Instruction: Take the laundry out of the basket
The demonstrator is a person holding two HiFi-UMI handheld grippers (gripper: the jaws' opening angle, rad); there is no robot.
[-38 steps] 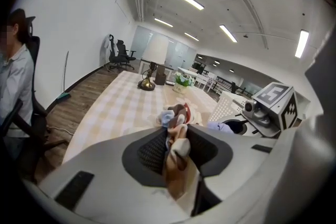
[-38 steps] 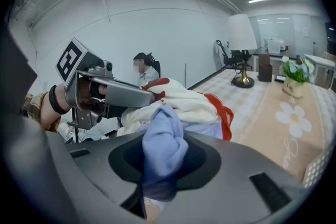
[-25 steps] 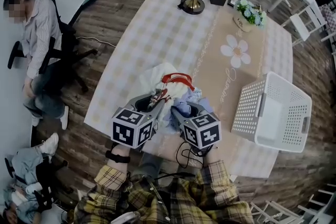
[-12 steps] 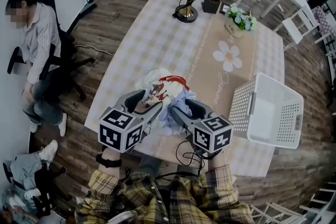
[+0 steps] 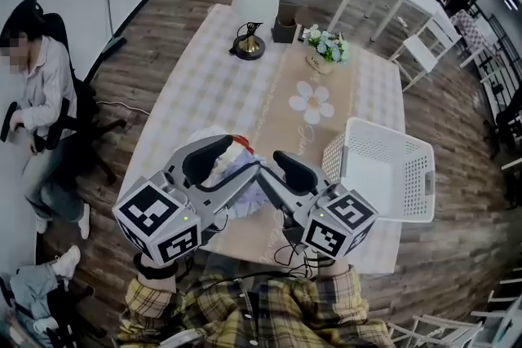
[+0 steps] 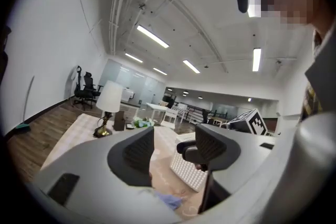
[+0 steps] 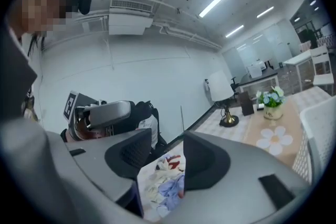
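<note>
White plastic mesh basket [image 5: 383, 175] lay aside; left gripper [image 5: 243, 156] and right gripper [image 5: 269, 165], fingers just narrowing yet released and empty, hung above floral laundry [image 7: 163, 181].

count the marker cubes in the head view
2. One marker cube is at the lower left of the head view. The other is at the lower right, close to the white basket. None seems hidden.
</note>
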